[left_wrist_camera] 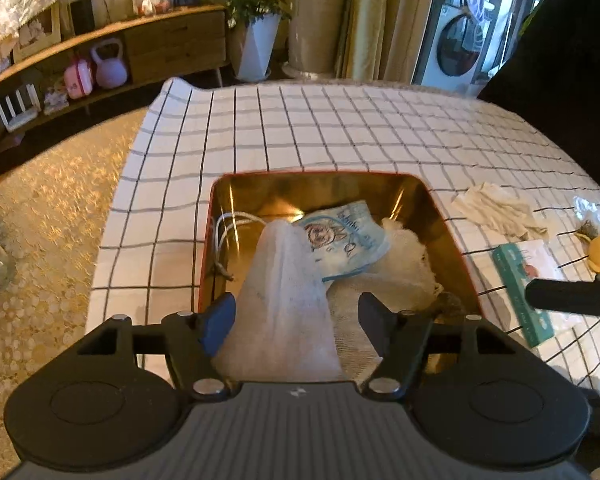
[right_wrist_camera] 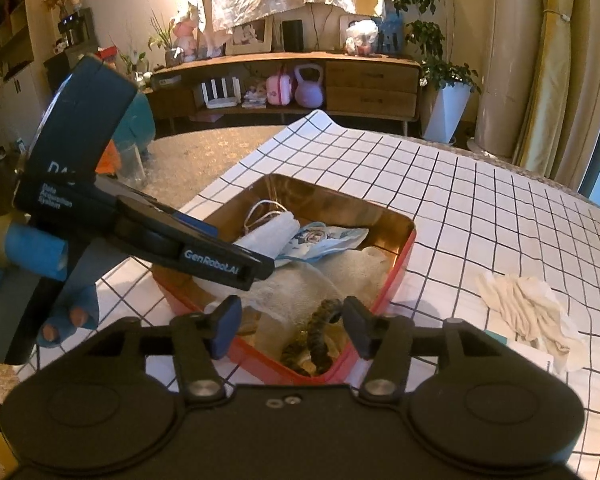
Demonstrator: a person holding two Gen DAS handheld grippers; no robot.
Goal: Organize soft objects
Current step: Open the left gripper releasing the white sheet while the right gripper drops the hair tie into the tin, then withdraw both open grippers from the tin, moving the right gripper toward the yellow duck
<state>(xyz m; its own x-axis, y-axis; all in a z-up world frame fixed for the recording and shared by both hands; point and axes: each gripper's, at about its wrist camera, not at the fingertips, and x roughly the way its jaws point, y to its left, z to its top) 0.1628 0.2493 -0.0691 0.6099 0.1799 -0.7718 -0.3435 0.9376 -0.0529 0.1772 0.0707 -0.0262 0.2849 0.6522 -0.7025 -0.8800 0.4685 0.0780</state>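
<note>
Both grippers are hanging over the tin (left_wrist_camera: 432,216) on the checked worktop (left_wrist_camera: 340,132), and both are standing with fingers apart, gripping nothing. In the left wrist view the left gripper (left_wrist_camera: 298,316) is straddling a white mesh cloth (left_wrist_camera: 288,292) that is lying in the tin; the blue pad looks close to the cloth's edge, but it is not pressing, so the cloth is resting on its own. The right gripper (right_wrist_camera: 290,322) is sitting above the tin's near corner, over a dark twisted cord (right_wrist_camera: 318,336) and a pale towel (right_wrist_camera: 300,292).

The tin is also holding a blue printed pouch (left_wrist_camera: 344,244) and a white cable (left_wrist_camera: 232,224). A crumpled cream cloth (right_wrist_camera: 528,304) is lying loose on the worktop, well apart from the tin, and it looks like the next soft item to bring in.

To do this release well, each gripper is best lifting straight clear with fingers kept wide, so no mesh is snagging on a pad and dragging out. Checking that the mesh cloth is sitting inside the rim is wise. Then the right gripper, being nearer, is the sensible one to go for the cream cloth, pinching it at a bunched fold.
</note>
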